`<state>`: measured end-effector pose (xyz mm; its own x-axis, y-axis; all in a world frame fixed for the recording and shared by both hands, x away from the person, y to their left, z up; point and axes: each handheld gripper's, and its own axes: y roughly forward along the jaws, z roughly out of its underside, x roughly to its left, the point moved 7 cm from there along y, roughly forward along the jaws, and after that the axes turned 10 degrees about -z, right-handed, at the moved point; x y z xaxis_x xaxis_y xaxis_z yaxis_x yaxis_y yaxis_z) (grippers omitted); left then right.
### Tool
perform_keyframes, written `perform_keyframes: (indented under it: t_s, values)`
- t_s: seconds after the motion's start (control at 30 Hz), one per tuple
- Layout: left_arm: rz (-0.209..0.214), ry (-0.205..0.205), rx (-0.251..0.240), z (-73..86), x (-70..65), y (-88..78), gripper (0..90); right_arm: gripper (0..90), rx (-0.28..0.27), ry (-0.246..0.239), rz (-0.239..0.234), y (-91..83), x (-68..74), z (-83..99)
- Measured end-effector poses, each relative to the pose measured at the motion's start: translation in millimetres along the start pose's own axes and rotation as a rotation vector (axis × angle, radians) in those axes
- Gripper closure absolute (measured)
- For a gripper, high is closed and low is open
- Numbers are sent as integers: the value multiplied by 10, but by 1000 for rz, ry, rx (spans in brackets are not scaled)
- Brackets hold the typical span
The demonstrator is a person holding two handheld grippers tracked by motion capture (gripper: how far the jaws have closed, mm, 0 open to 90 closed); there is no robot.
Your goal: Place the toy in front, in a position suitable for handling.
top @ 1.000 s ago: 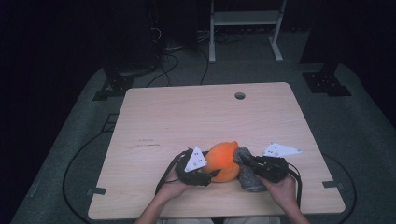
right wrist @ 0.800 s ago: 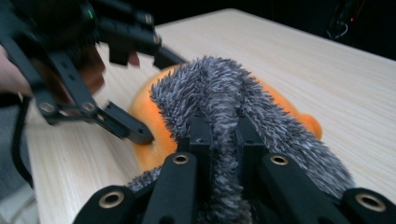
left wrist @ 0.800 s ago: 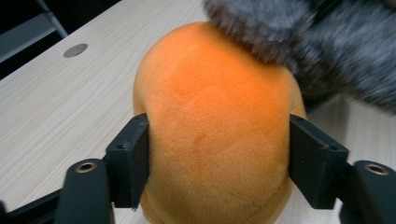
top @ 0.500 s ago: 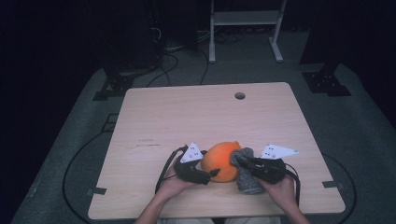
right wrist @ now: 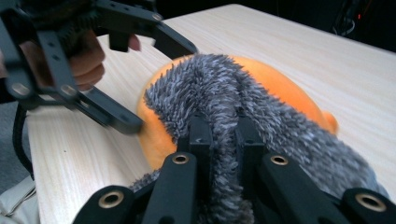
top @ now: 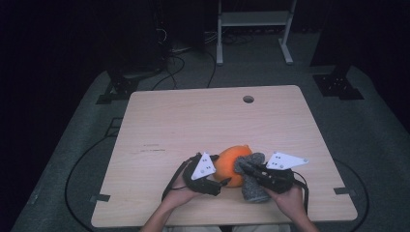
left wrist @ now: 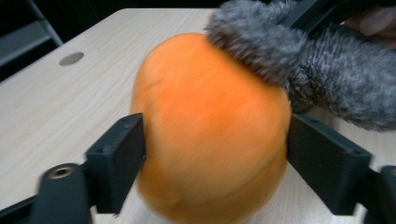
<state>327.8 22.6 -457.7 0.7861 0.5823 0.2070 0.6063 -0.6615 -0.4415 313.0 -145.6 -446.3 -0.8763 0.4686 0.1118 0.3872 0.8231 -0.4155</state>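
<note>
A soft orange ball (top: 228, 166) lies near the table's front edge, and a grey fuzzy cloth (top: 255, 187) is draped over its right side. My right gripper (top: 241, 167) is shut on a fold of that cloth (right wrist: 219, 93), which is pinched between its jaws (right wrist: 224, 135). My left gripper (top: 221, 182) comes in from the left. Its jaws have just been opening and now stand wide on either side of the orange ball (left wrist: 210, 121), close against it with no dent showing. The cloth (left wrist: 299, 65) covers the ball's top right.
The light wooden table (top: 193, 121) has a round cable hole (top: 248, 99) near its far edge. A white metal stand (top: 251, 29) and cables lie on the dark floor behind. A person's hands hold both grippers at the front edge.
The left gripper has shifted slightly and its jaws are wider around the orange ball. The right gripper keeps its hold on the grey cloth and has hardly moved.
</note>
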Motion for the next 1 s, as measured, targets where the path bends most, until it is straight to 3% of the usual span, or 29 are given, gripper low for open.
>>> perform_keyframes:
  t_s: [0.07,0.1,0.13,0.23,0.3,0.37,0.47,0.5,0.53,0.57,0.6,0.67,0.8,0.83,0.9,0.97,1.0]
  values:
    - [32,-97,58,85,61,51,125,802,-4,19,7,-37,-37,10]
    - [57,-126,57,108,57,65,155,802,-7,23,11,-52,-58,15]
    - [68,-132,50,112,46,68,234,802,-6,24,17,-58,-71,20]
    - [26,-81,36,79,22,66,337,803,0,23,26,-56,-79,15]
    - [32,-83,36,68,11,61,360,803,6,20,36,-51,-69,10]
    - [48,-97,28,48,10,48,321,803,3,24,33,-48,-67,11]
    - [69,-167,20,-6,21,62,174,803,-4,33,15,-38,-44,-5]
    - [56,-167,32,-9,14,76,171,803,0,26,5,-13,-5,-16]
    - [29,-132,45,7,18,84,185,803,9,5,6,16,40,-24]
    - [5,-109,44,23,26,84,258,803,19,-19,15,40,71,-29]
    - [4,-123,36,30,29,79,289,803,29,-31,19,50,82,-29]
    - [-12,-118,28,28,35,67,332,804,26,-24,27,28,34,-34]
    - [-26,-117,16,-9,15,74,345,804,61,12,139,-78,-146,23]
    - [-30,-105,14,-17,-3,77,347,804,46,21,138,-107,-138,11]
    - [-42,-56,10,-46,-67,75,348,804,-3,10,94,-119,-39,-68]
    - [-57,-1,1,-86,-145,75,350,803,-42,-60,-28,-39,228,-215]
    - [-61,20,2,-93,-166,77,350,803,-42,-60,-28,-39,228,-215]
